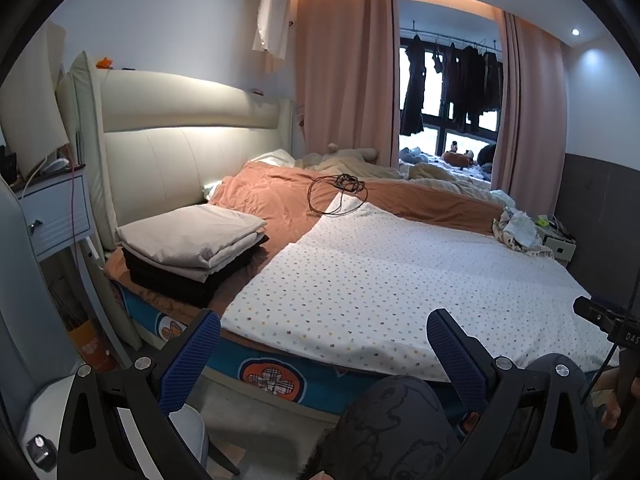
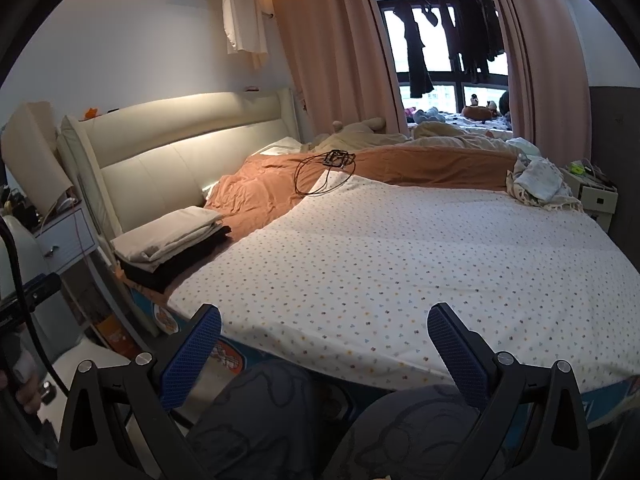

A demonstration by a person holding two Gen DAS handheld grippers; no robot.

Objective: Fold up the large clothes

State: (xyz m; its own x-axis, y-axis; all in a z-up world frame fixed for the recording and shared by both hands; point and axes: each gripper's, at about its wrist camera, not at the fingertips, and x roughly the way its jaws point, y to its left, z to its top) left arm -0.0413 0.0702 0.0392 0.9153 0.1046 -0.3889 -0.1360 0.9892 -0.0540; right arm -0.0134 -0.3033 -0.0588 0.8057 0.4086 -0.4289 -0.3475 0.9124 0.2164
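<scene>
A stack of folded clothes, beige (image 1: 192, 240) on top of black (image 1: 188, 276), lies at the bed's near left corner; it also shows in the right wrist view (image 2: 168, 240). A crumpled pile of light clothes (image 1: 516, 232) sits at the far right edge of the bed, also seen from the right wrist (image 2: 540, 184). My left gripper (image 1: 324, 350) is open and empty, held off the bed's near edge. My right gripper (image 2: 324, 344) is open and empty, also in front of the near edge. Both hover above the person's knees.
A white dotted sheet (image 1: 400, 280) covers the bed, with an orange duvet (image 1: 272, 200) behind it. A black cable with a device (image 1: 340, 188) lies on the duvet. A nightstand (image 1: 52, 216) stands left, a small cabinet (image 2: 596, 196) right. The right gripper's body shows in the left wrist view (image 1: 608, 316).
</scene>
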